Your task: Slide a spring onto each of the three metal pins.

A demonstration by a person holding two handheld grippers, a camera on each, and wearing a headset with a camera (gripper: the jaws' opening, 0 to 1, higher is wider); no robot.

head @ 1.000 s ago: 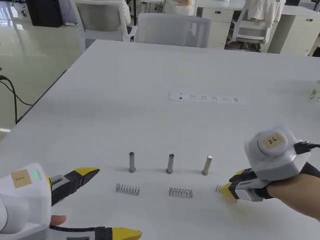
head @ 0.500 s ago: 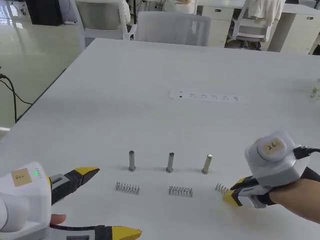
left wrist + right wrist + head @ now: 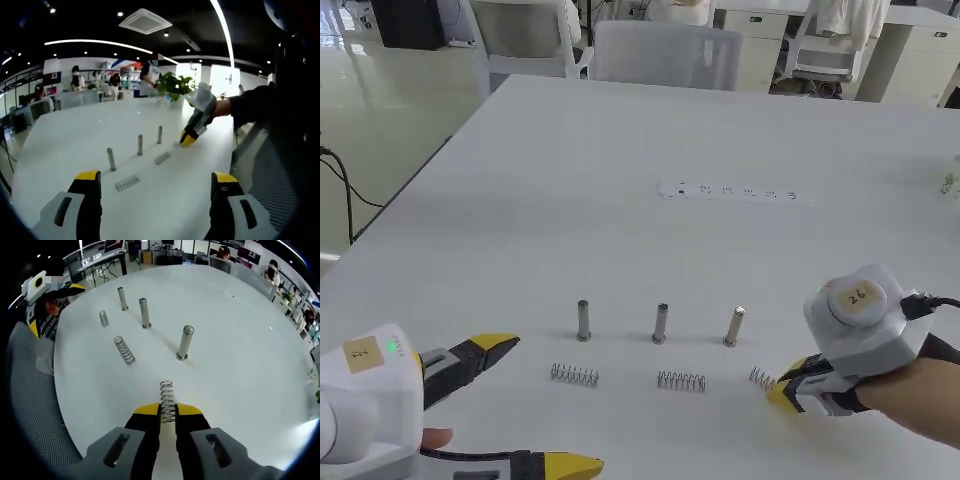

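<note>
Three upright metal pins [image 3: 583, 320] [image 3: 660, 324] [image 3: 734, 327] stand in a row on the white table [image 3: 650, 150]. In front of them lie three springs [image 3: 574, 374] [image 3: 681, 381] [image 3: 761, 377]. My right gripper [image 3: 783, 389] sits low on the table at the right spring's end. In the right gripper view its jaws are closed on that spring [image 3: 167, 399], which points toward the nearest pin [image 3: 184, 342]. My left gripper [image 3: 540, 405] hovers open at the near left, nothing between its jaws, and faces the pins [image 3: 140, 144] and the left spring [image 3: 127, 183].
A flush white power strip [image 3: 725, 193] is set into the table behind the pins. Chairs [image 3: 665, 55] stand along the far edge, with desks beyond. The table's left edge runs diagonally beside my left gripper [image 3: 155, 176].
My right gripper has sunk a little toward the table and settled at the right spring's end. The left gripper, pins and other springs have stayed put.
</note>
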